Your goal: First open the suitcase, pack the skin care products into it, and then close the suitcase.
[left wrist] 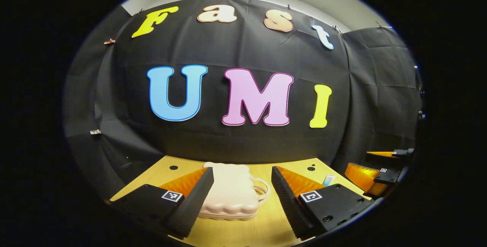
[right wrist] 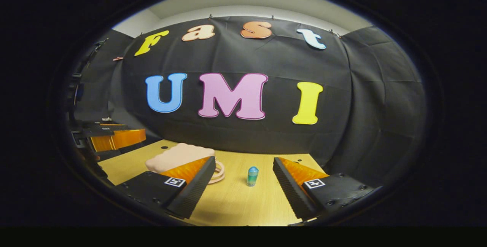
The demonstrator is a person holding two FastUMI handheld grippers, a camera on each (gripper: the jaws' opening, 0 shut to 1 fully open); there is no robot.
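Left gripper and right gripper gape above the table, closed suitcase and bottle well apart.

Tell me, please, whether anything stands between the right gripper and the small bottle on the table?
Nothing visible does. The right gripper is open, and the bottle stands upright on bare table ahead between its fingers; the closed suitcase lies off to the left.

The left gripper and the right gripper both hover level with fingers spread wide apart, holding nothing, side by side and near each other.
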